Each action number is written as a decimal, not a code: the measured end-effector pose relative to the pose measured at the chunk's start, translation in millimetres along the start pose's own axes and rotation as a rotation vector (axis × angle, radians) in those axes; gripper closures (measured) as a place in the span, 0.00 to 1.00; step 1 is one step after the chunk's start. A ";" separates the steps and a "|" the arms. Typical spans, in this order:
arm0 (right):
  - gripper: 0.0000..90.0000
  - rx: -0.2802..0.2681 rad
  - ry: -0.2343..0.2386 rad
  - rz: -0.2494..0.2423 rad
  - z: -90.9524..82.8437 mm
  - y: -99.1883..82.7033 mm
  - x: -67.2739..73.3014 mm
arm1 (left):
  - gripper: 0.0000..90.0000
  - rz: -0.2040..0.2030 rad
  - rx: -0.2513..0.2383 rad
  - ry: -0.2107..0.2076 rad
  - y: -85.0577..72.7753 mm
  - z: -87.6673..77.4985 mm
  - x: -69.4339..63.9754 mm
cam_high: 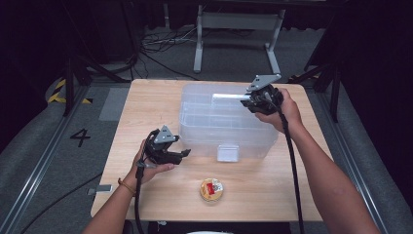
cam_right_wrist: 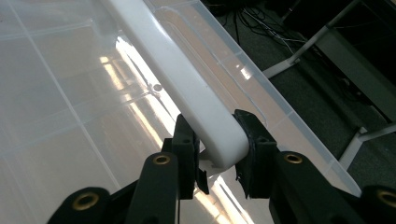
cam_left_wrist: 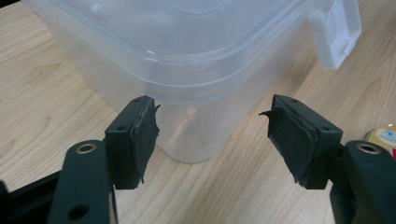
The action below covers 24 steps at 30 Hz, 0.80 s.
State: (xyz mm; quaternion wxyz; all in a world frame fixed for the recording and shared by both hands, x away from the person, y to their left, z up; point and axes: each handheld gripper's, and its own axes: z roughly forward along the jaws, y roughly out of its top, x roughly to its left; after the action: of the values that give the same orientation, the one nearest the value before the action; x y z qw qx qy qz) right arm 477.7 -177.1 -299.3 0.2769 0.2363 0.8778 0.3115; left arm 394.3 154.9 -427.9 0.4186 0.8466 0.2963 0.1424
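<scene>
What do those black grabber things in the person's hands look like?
Each hand holds black tongs, the left tongs and the right tongs, with two flat jaws lined with worn dark pads. Brass-coloured rivets dot the jaw arms. A grey three-cornered plate tops each, and a black cable trails back. The left wrist wears a thin orange band; the forearms are sleeveless.

Tub (cam_high: pixel 229 122) mid-table — cup (cam_high: pixel 212 190) before it

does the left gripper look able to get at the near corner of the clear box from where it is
Probably yes. The left gripper has open jaws pointed straight at the rounded corner of the clear box, with only bare table between. The small round container sits off to the side.
</scene>
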 end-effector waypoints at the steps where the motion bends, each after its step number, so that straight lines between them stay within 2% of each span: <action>1: 0.80 0.002 0.003 0.003 -0.1 0.4 -0.5 | 0.38 0.000 0.004 0.001 0.4 -0.4 -1.2; 5: 0.80 0.003 0.033 0.033 0.0 1.1 -5.5 | 0.37 0.017 0.034 0.025 2.4 -5.9 -8.4; 7: 0.80 0.002 0.054 0.070 -0.3 1.8 -10.3 | 0.38 0.023 0.012 0.024 2.5 -11.3 -11.3; 9: 0.80 0.004 0.060 0.081 -1.2 4.0 -13.4 | 0.38 0.024 0.001 0.031 5.2 -17.6 -13.7; 11: 0.80 0.011 0.055 0.082 -2.2 7.2 -15.6 | 0.38 0.047 -0.009 0.040 8.8 -23.7 -14.5; 14: 0.80 0.018 0.053 0.100 -4.9 11.5 -19.9 | 0.42 0.043 -0.032 0.048 13.6 -29.3 -14.4; 16: 0.80 0.022 0.051 0.111 -8.0 14.4 -23.4 | 0.49 0.031 -0.046 0.039 16.9 -30.9 -13.1; 18: 0.79 0.023 0.056 0.119 -9.0 15.5 -24.7 | 0.50 0.026 -0.053 0.052 18.5 -30.9 -12.9; 20: 0.79 0.029 0.038 0.111 -11.5 19.4 -27.7 | 0.59 0.020 -0.065 0.034 21.9 -30.5 -11.3; 24: 0.78 0.043 0.033 0.108 -11.1 23.3 -29.6 | 0.69 0.027 -0.092 0.029 26.9 -30.3 -8.8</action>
State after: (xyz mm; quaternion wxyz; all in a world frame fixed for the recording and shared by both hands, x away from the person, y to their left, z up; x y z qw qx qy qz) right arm 498.1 -183.0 -266.2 0.2403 0.2840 0.8746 0.3111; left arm 382.9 155.6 -388.0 0.4508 0.8282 0.2838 0.1739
